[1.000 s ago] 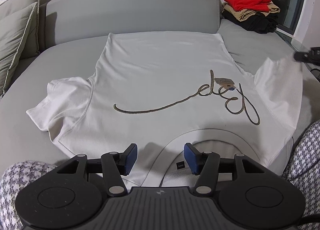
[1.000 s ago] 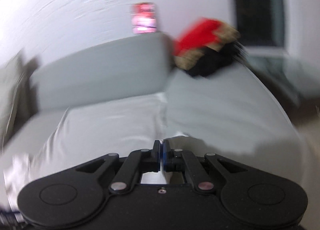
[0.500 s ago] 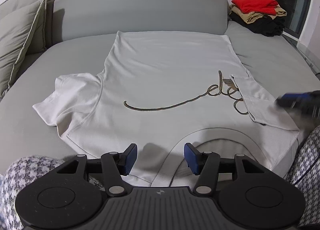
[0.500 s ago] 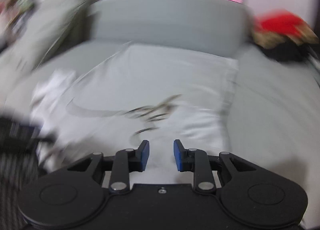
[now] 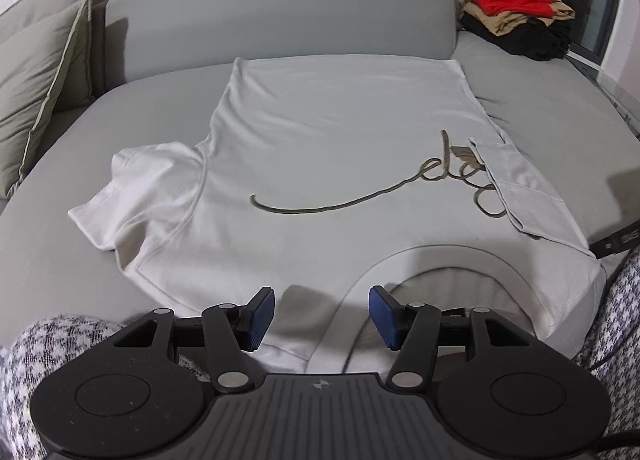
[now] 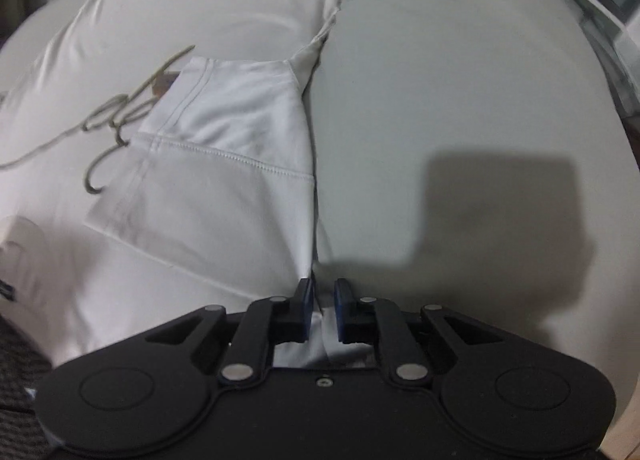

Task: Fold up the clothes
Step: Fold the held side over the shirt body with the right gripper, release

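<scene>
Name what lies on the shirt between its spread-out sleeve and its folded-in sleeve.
In the left wrist view, the olive script lettering crosses the white T-shirt.

A: Surface?
B: Grey sofa bed [image 5: 540, 107], curved backrest behind.
A: What's on it?
B: White T-shirt [image 5: 328, 147] spread flat mid-seat, collar nearest the camera, cursive lettering across the chest. One sleeve lies folded in over the lettering, the other sticks out on the grey.
A: Anything else?
B: Stack of folded clothes [image 5: 516, 15] at the far corner, red on top, tan and black under. Two grey-green cushions [image 5: 36, 71] leaning at the far left end.
</scene>
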{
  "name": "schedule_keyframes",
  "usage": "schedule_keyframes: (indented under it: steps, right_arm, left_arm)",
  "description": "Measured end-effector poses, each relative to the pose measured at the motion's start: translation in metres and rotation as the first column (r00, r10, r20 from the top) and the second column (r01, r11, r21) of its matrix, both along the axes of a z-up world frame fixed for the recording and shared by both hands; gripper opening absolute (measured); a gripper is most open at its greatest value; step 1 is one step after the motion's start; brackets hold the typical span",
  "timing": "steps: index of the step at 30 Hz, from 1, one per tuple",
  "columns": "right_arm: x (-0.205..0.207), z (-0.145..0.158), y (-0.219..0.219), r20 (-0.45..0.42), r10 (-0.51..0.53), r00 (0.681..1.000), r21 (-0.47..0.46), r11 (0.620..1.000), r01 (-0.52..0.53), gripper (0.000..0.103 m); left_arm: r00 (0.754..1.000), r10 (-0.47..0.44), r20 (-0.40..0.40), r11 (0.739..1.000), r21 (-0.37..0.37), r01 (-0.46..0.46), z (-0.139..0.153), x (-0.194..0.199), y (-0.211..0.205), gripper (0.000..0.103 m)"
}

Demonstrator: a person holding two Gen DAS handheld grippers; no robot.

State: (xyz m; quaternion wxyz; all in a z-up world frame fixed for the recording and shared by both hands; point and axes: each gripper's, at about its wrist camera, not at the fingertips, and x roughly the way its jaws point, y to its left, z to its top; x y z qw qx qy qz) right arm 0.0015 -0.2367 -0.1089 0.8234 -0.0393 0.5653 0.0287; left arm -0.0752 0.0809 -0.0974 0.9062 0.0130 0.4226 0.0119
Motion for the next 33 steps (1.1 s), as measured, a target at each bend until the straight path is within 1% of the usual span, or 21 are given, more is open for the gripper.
schedule_keyframes:
  steps: [1,3,4,6,8,10,12,14,16,17,19,20,21,22,23,24,26,28,30,31,33]
  right_arm:
    - [-0.004,0.010,0.001,0.052,-0.002,0.999,0.020,1.000,0.001,0.014]
    - [-0.014,0.028,0.008,0.146,0.009,0.989,0.123,0.992,-0.028,0.018]
    - [-0.017,0.035,0.014,0.177,0.013,0.984,0.196,0.980,-0.048,0.018]
    - [-0.015,0.039,0.032,0.193,0.034,0.981,0.324,0.941,-0.096,0.017]
    - [-0.008,0.036,0.056,0.208,0.073,0.975,0.386,0.910,-0.150,0.017]
    - [-0.005,0.027,0.083,0.232,0.114,0.966,0.394,0.897,-0.200,0.017]
    - [-0.006,0.015,0.102,0.217,0.153,0.964,0.408,0.883,-0.232,0.017]
    - [-0.009,0.000,0.117,0.157,0.183,0.971,0.421,0.877,-0.233,0.018]
    - [-0.021,0.000,0.124,0.184,0.213,0.960,0.382,0.884,-0.269,0.018]
    - [-0.024,0.003,0.126,0.173,0.236,0.956,0.365,0.887,-0.285,0.018]
    - [-0.030,0.011,0.126,0.140,0.257,0.956,0.350,0.891,-0.291,0.018]
    - [-0.032,0.017,0.124,0.133,0.254,0.958,0.359,0.889,-0.285,0.019]
    - [-0.034,0.023,0.121,0.147,0.238,0.960,0.381,0.882,-0.277,0.022]
    - [-0.035,0.028,0.116,0.168,0.218,0.961,0.408,0.872,-0.269,0.027]
    - [-0.035,0.030,0.114,0.175,0.203,0.963,0.429,0.865,-0.260,0.041]
    - [-0.035,0.030,0.113,0.177,0.190,0.966,0.448,0.858,-0.251,0.049]
    - [-0.035,0.031,0.110,0.180,0.163,0.970,0.485,0.843,-0.232,0.049]
    - [-0.034,0.031,0.108,0.182,0.137,0.974,0.521,0.826,-0.213,0.049]
    - [-0.034,0.032,0.105,0.182,0.110,0.977,0.557,0.807,-0.195,0.049]
    - [-0.034,0.032,0.104,0.182,0.097,0.979,0.574,0.797,-0.186,0.049]
    - [-0.033,0.033,0.102,0.181,0.074,0.981,0.599,0.783,-0.169,0.049]
  left_arm:
    - [1.000,0.010,0.018,1.000,0.014,-0.010,0.002,0.000,0.002,0.055]
    - [0.997,0.055,0.056,0.998,0.036,-0.058,0.006,0.002,0.011,0.054]
    - [0.994,0.084,0.067,0.996,0.033,-0.086,0.006,0.005,0.016,0.051]
    - [0.986,0.140,0.089,0.989,0.026,-0.143,0.006,0.011,0.028,0.049]
    - [0.981,0.179,0.068,0.983,0.029,-0.181,-0.003,0.019,0.037,0.032]
    - [0.984,0.176,0.013,0.984,0.036,-0.176,-0.015,0.023,0.041,0.028]
    - [0.987,0.154,-0.039,0.987,0.042,-0.152,-0.022,0.023,0.044,0.028]
    - [0.987,0.125,-0.097,0.992,0.010,-0.124,-0.018,0.018,0.051,0.028]
    - [0.983,0.103,-0.150,0.994,-0.024,-0.108,-0.015,0.010,0.060,0.028]
    - [0.981,0.099,-0.167,0.994,-0.033,-0.106,-0.015,0.003,0.065,0.028]
    - [0.985,0.104,-0.134,0.991,-0.068,-0.114,-0.008,-0.011,0.078,0.028]
    - [0.988,0.119,-0.101,0.986,-0.102,-0.130,-0.003,-0.017,0.088,0.030]
    - [0.988,0.141,-0.063,0.978,-0.145,-0.149,0.003,-0.021,0.099,0.031]
    - [0.983,0.184,-0.021,0.967,-0.176,-0.185,0.009,-0.023,0.111,0.038]
    - [0.969,0.245,0.005,0.948,-0.213,-0.239,0.011,-0.021,0.126,0.043]
    - [0.951,0.309,0.019,0.921,-0.255,-0.295,0.013,-0.019,0.141,0.046]
    - [0.900,0.435,0.038,0.853,-0.339,-0.398,0.015,-0.015,0.173,0.046]
    - [0.863,0.505,0.021,0.780,-0.438,-0.446,0.013,-0.007,0.201,0.047]
    - [0.841,0.540,-0.005,0.731,-0.493,-0.472,0.008,0.003,0.221,0.048]
    - [0.834,0.550,-0.040,0.703,-0.517,-0.489,0.003,0.009,0.229,0.049]
    - [0.818,0.559,-0.135,0.637,-0.561,-0.528,-0.011,0.020,0.244,0.046]
